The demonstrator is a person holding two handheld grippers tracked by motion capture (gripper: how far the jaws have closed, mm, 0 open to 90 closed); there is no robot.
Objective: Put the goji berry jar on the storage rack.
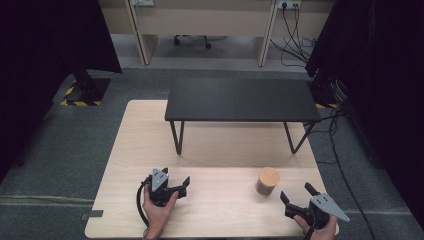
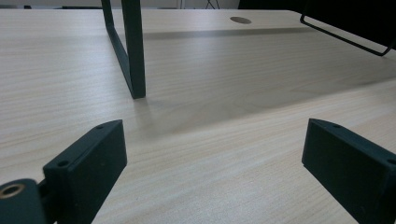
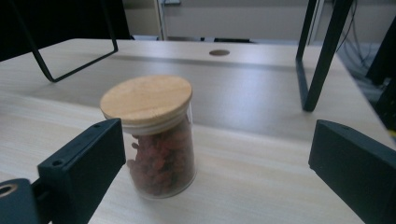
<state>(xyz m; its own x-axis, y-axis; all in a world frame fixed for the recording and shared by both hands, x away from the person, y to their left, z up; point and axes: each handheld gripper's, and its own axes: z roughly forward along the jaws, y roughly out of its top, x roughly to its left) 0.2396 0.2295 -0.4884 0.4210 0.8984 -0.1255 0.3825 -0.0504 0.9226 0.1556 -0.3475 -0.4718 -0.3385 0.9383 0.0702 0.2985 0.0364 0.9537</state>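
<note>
Roughly, as seen from above and along each gripper:

Table: light wood table (image 1: 225, 145), centre of the high view, on grey carpet; a round cable hole (image 2: 240, 20) shows near its far edge in the left gripper view.
Stand: small black shelf (image 1: 242, 99) on thin metal legs stands on the table's far half, upper centre of the high view; one leg (image 2: 133, 51) is upper left in the left gripper view, another leg (image 3: 322, 56) upper right in the right gripper view.
Jar: clear glass jar (image 3: 156, 140) upright on the table, lower right of centre in the high view (image 1: 267, 181), in front of the shelf and apart from it.
Lid: round wooden lid (image 3: 147, 99) seated on the jar's mouth.
Contents: small reddish-brown dried pieces, filling most of the jar; kind cannot be told.
Labels: no writing legible on the jar.
Left gripper: left gripper (image 1: 184, 186), lower left of centre in the high view, held in a hand (image 1: 159, 210); jaws spread wide over bare wood, nothing between them.
Right gripper: right gripper (image 1: 297, 192), lower right of the high view, near the jar; jaws wide apart, not touching it. In the right gripper view the jar sits just beside the left jaw.
Surroundings: cables (image 1: 292, 40) and a wall socket at upper right of the high view; black curtains at both sides.
</note>
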